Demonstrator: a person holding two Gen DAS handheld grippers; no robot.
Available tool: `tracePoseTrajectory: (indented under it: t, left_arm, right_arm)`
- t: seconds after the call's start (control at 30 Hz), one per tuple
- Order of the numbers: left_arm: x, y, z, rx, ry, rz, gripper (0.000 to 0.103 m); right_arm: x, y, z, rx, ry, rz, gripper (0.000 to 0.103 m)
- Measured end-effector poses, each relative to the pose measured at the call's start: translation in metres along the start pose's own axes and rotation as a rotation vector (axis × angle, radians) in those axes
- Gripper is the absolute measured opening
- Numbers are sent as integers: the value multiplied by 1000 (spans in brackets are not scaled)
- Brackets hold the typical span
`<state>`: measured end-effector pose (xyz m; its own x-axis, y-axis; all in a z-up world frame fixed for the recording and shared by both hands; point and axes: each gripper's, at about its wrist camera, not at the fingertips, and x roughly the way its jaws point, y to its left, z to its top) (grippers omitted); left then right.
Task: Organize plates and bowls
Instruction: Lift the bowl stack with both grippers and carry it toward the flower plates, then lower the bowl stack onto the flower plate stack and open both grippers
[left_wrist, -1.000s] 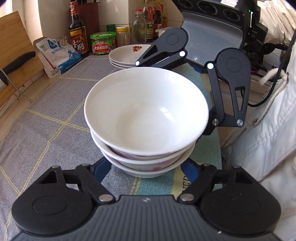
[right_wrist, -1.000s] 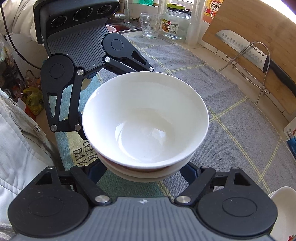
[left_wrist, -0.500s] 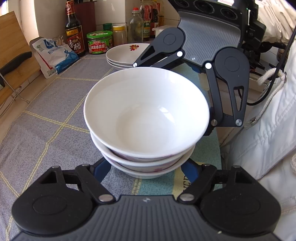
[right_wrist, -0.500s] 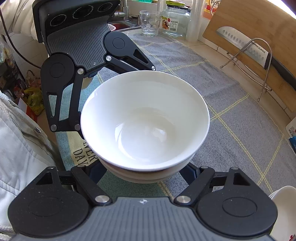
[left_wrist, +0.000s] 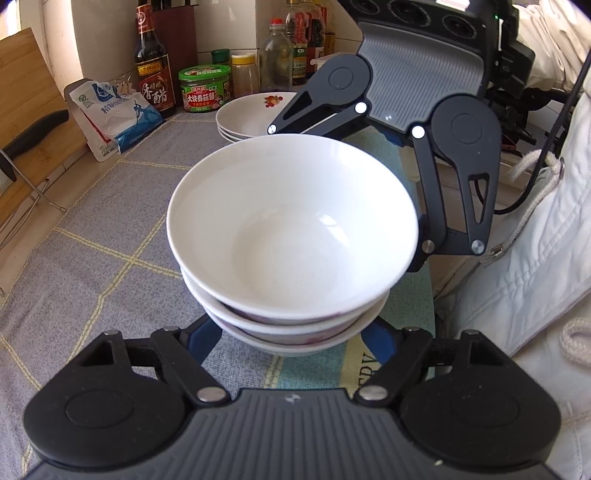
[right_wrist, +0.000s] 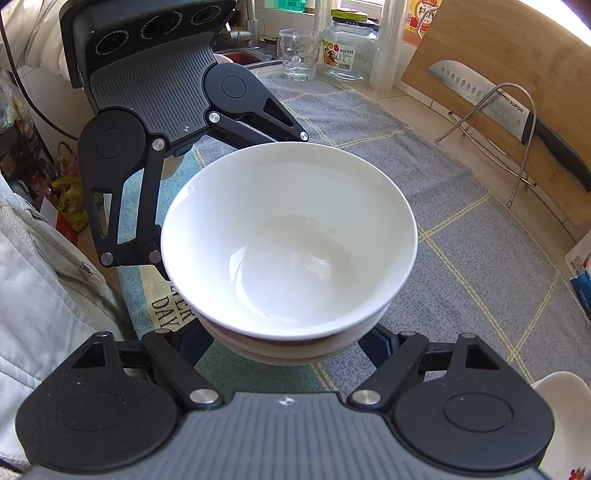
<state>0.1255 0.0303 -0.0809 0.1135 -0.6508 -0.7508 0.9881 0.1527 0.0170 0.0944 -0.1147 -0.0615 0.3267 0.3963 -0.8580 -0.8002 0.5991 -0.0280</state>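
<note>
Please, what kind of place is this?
Most likely a home kitchen counter: vinegar bottle and sauce jar by the wall, cleaver against a cutting board, stacked bowls.

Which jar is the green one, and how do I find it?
Look to the far end of the grey checked cloth, where bottles line the wall. Behind the stack of plates sits the short green jar. Unlike its tall neighbours, it is squat, with a green lid and a red label.

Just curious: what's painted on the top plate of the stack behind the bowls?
A small red motif, clearest in the left wrist view: top plate.
</note>
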Motion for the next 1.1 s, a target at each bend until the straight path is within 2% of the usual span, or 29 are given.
tracePoseTrajectory:
  t: [0.43,0.87,1.1]
  left_arm:
    - [24,0,63,19,-41,32,82]
    - [91,7,152,113,-90,9,82]
    - [129,12,180,135,-87,-20,81]
  right_arm:
    - [-55,-43,-24,-31,-22,-44,87]
    - [-105,-110,-78,17,-13,-158,87]
    - [-114,-141,-114,79,-2,-180,87]
